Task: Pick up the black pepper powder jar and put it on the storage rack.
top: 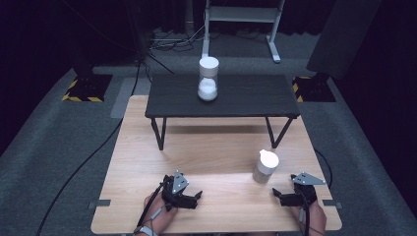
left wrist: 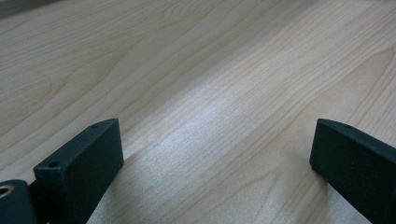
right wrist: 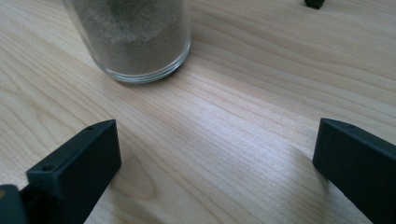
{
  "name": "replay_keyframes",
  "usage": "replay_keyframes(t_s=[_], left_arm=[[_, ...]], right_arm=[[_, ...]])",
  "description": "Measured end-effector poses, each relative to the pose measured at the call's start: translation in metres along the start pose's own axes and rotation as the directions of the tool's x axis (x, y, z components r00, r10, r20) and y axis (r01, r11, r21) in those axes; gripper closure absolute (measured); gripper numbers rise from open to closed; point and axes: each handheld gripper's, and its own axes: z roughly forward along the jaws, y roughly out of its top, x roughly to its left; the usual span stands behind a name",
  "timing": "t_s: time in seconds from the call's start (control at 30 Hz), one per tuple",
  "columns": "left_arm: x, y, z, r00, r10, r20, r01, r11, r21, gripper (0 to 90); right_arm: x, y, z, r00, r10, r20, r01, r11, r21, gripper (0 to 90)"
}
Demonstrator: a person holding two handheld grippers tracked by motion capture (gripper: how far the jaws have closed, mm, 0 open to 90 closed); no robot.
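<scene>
A glass jar (top: 265, 166) with a white lid and greyish powder inside stands on the light wooden table (top: 216, 147), toward its right front; its clear base (right wrist: 135, 42) rises close ahead in the right gripper view. My right gripper (top: 279, 195) rests open on the tabletop just right of and nearer than the jar, its jaws wide apart around bare wood (right wrist: 217, 154). At the front centre-left lies my left gripper (top: 195, 196), also open, with nothing between its jaws (left wrist: 217, 154). A second white-lidded jar (top: 208, 78) holding white powder stands on the small black table (top: 221, 101).
The black table stands on thin legs (top: 160, 132) on the far half of the wooden table. Grey carpet surrounds the table, with cables (top: 78, 167) on the left and a white frame (top: 241, 19) at the back. Hands hold both grippers at the front edge.
</scene>
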Motion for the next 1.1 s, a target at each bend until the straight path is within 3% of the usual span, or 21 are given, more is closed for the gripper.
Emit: replay_keyframes(t_s=[0.37, 0.7, 0.9, 1.1], left_arm=[[0.0, 0.0, 0.0, 1.0, 0.0, 0.0, 0.0, 1.0, 0.0, 2.8], [0.0, 0.0, 0.0, 1.0, 0.0, 0.0, 0.0, 1.0, 0.0, 2.8], [0.0, 0.0, 0.0, 1.0, 0.0, 0.0, 0.0, 1.0, 0.0, 2.8], [0.0, 0.0, 0.0, 1.0, 0.0, 0.0, 0.0, 1.0, -0.001, 2.8]], right_arm=[[-0.004, 0.008, -0.004, 0.9996, 0.009, -0.028, -0.009, 1.0, 0.019, 0.4], [-0.001, 0.017, -0.031, 0.9997, -0.012, -0.02, 0.01, 0.993, -0.121, 0.4], [0.006, 0.025, -0.049, 0.9991, -0.042, -0.007, 0.04, 0.974, -0.223, 0.4], [0.012, 0.03, -0.062, 0.9983, -0.057, -0.006, 0.053, 0.958, -0.282, 0.3]])
